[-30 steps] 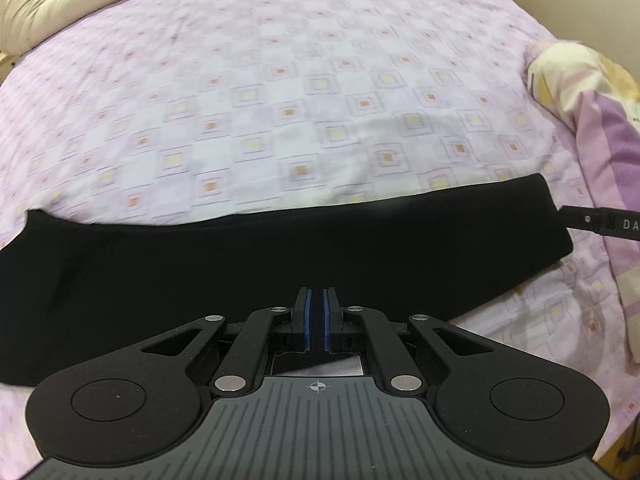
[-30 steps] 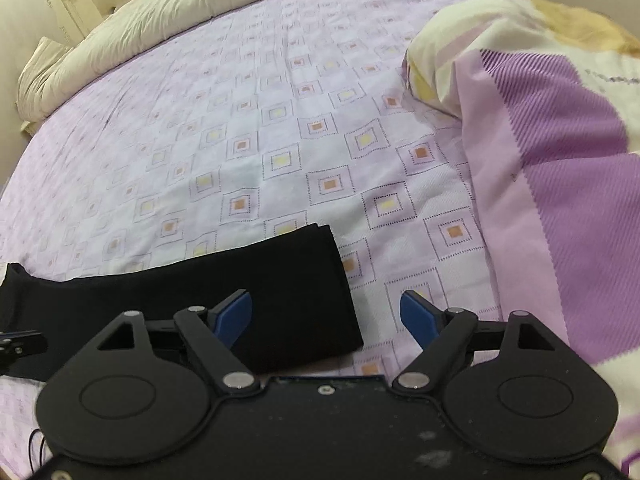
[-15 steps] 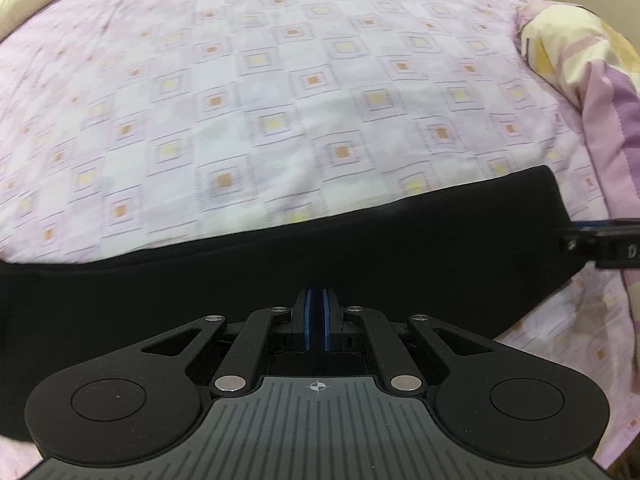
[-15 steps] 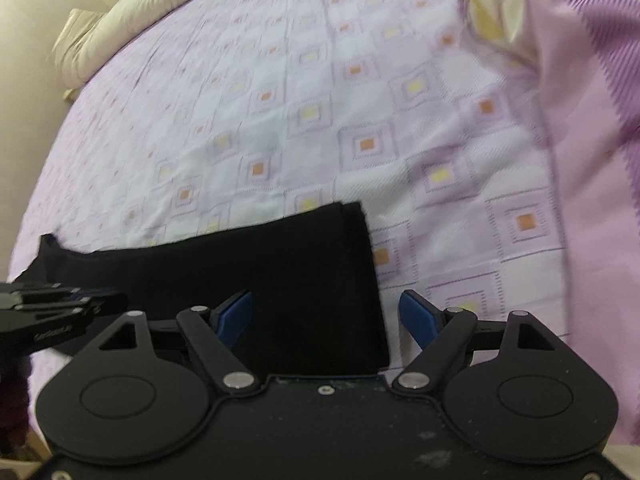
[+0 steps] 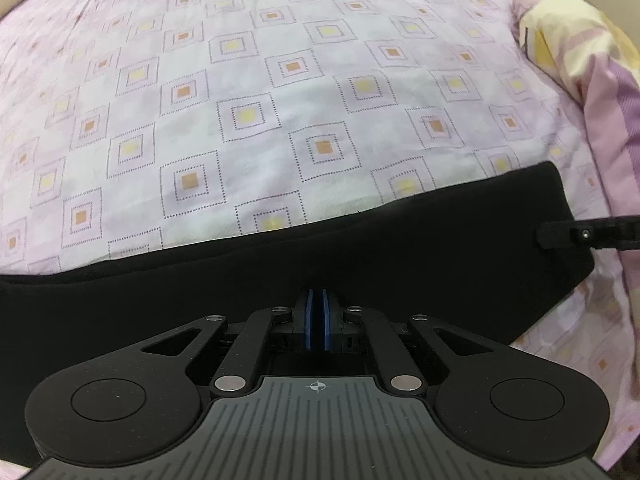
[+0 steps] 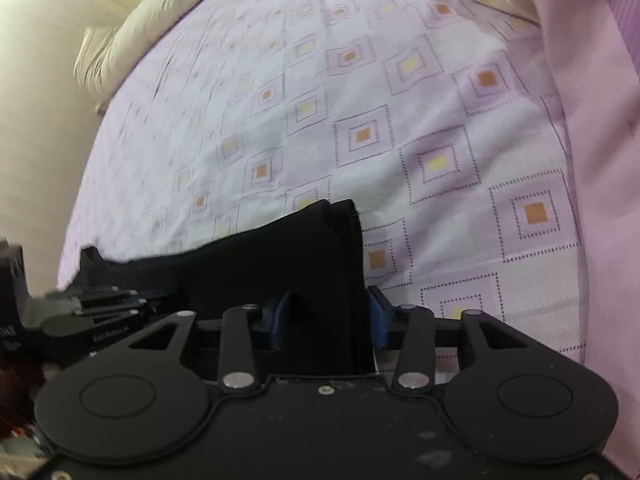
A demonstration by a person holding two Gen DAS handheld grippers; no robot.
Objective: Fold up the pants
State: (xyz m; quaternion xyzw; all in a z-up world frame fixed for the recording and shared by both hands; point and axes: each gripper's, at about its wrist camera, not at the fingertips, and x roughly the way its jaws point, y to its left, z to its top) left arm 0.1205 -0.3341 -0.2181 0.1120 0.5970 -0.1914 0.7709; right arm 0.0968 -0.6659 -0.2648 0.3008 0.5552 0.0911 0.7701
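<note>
The black pants [image 5: 360, 256] lie folded lengthwise in a long strip along the bed's near edge. My left gripper [image 5: 316, 322] sits over the strip's near edge around its middle, blue pads pressed together; whether cloth is pinched between them is hidden. My right gripper [image 6: 326, 320] is at the strip's right end [image 6: 304, 248], its blue pads on either side of the cloth with a wide gap between them. The right gripper shows at the right of the left wrist view [image 5: 584, 234]; the left gripper shows at the left of the right wrist view [image 6: 80, 308].
The bed sheet [image 5: 280, 100] is lilac with square patterns. A purple and yellow quilt [image 6: 592, 120] is bunched on the right. A cream padded headboard [image 6: 132, 32] runs along the far side. The bed's edge is just below the pants.
My right gripper has moved forward over the pants' right end and its jaws have narrowed around the cloth. My left gripper has dropped closer to the pants and stays shut.
</note>
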